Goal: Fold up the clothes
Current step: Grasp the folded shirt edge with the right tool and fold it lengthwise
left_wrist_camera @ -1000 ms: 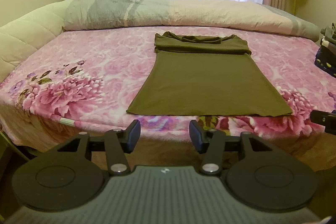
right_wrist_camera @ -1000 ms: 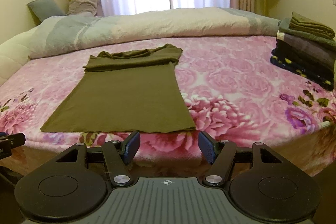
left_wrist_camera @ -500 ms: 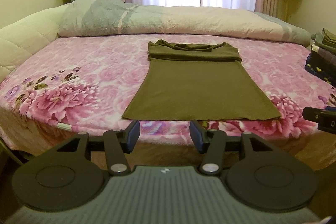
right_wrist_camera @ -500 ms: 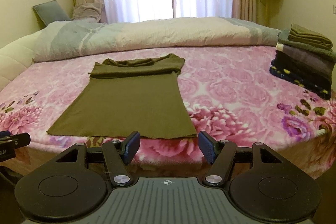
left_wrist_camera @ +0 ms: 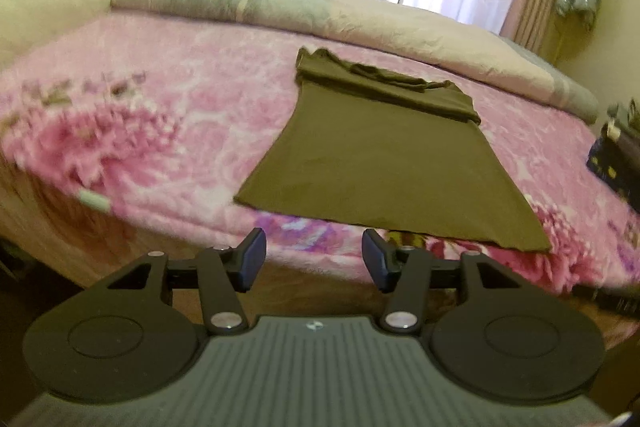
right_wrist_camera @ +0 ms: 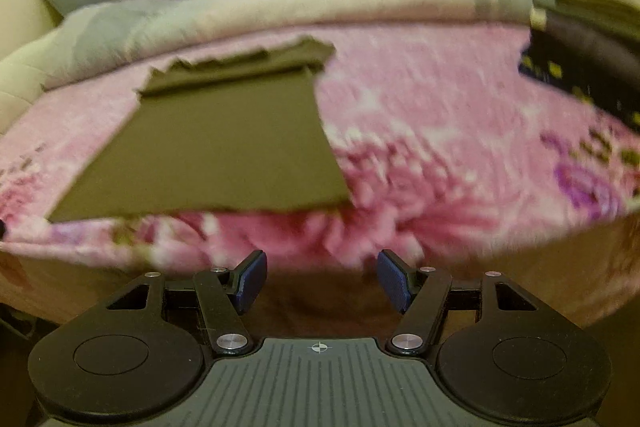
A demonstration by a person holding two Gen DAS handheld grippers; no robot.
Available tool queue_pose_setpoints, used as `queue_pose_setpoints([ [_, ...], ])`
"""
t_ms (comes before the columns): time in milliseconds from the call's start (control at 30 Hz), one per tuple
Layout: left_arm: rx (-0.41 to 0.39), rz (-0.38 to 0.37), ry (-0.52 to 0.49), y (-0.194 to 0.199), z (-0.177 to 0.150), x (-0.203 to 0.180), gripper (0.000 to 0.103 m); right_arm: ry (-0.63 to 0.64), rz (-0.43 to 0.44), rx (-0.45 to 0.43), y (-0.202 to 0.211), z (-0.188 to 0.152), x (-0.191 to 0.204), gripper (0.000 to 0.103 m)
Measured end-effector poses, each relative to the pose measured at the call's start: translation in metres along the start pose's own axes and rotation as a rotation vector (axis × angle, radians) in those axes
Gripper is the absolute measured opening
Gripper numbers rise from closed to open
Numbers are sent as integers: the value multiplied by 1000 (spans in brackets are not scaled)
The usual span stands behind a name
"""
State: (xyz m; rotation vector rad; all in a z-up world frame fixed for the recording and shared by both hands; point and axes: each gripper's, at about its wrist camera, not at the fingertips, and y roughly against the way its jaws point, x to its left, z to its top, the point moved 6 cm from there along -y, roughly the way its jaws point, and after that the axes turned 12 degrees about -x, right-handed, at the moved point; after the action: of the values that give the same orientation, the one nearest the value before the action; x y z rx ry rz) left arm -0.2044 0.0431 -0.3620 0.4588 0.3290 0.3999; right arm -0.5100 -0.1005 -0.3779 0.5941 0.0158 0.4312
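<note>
1. Your view of the pink floral blanket-covered bed [left_wrist_camera: 168,115] has tilted and blurred over the last second; both tools are swinging closer.
2. The olive-green knit garment [left_wrist_camera: 384,163] lies unmoved near the front edge, sleeves folded in at the far end.
3. The left gripper [left_wrist_camera: 314,263] and right gripper [right_wrist_camera: 322,279] stay wide apart, empty, short of its near hem.

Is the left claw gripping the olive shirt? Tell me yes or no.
No, the left claw is open and held short of the bed edge, while the olive shirt lies flat on the pink blanket, untouched.
</note>
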Motion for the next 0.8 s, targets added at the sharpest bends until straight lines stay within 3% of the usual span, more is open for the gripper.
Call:
queue_pose_setpoints([
  [100, 16, -29, 58, -22, -4, 16, 44, -80, 21, 16, -14, -14, -21, 64],
  [200, 24, -62, 75, -47, 3, 29, 44, -201, 105, -1, -22, -12, -40, 64],
  [300, 35, -100, 67, -74, 14, 42, 44, -329, 222, -30, -31, 6, -57, 64],
  [467, 52, -163, 53, -119, 32, 63, 44, -514, 397, 18, -69, 39, -83, 64],
  [633, 108, -240, 79, -163, 43, 83, 43, -459, 440, 158, -117, 53, -86, 64],
  [800, 202, -375, 118, -196, 40, 85, 43, -470, 528, 264, -155, 59, -83, 64],
])
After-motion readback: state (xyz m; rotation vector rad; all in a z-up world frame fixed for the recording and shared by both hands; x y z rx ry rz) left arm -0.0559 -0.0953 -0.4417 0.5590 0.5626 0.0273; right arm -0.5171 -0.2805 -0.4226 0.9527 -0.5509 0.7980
